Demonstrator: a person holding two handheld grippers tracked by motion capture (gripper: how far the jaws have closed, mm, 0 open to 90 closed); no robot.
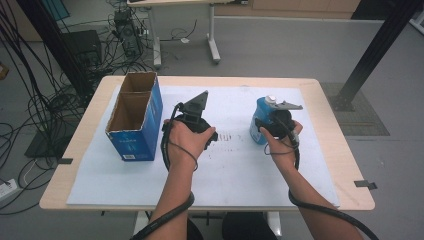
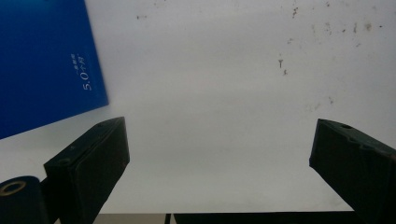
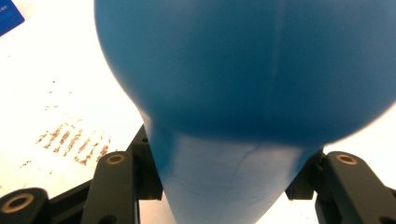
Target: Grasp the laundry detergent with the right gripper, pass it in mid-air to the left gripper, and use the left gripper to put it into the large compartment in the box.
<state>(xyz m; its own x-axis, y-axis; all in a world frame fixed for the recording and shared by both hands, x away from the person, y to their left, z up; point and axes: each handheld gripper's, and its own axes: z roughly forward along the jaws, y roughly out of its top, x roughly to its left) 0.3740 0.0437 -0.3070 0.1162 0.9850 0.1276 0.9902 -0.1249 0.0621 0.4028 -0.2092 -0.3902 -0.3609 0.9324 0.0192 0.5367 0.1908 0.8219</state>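
Where 2 claws hover: right claw (image 3: 229, 186) clamped on 1 blue bottle (image 3: 243, 84), left claw (image 2: 219, 163) wide.

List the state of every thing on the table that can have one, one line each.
Blue bottle: upright on the table, clamped by the right gripper.
Cardboard box: upright, top open, two compartments, nothing seen inside.
Right gripper: jaws shut on the bottle's narrow part.
Left gripper: jaws open, nothing between them, beside the box.
White sheet: flat on the table, stained with reddish marks.
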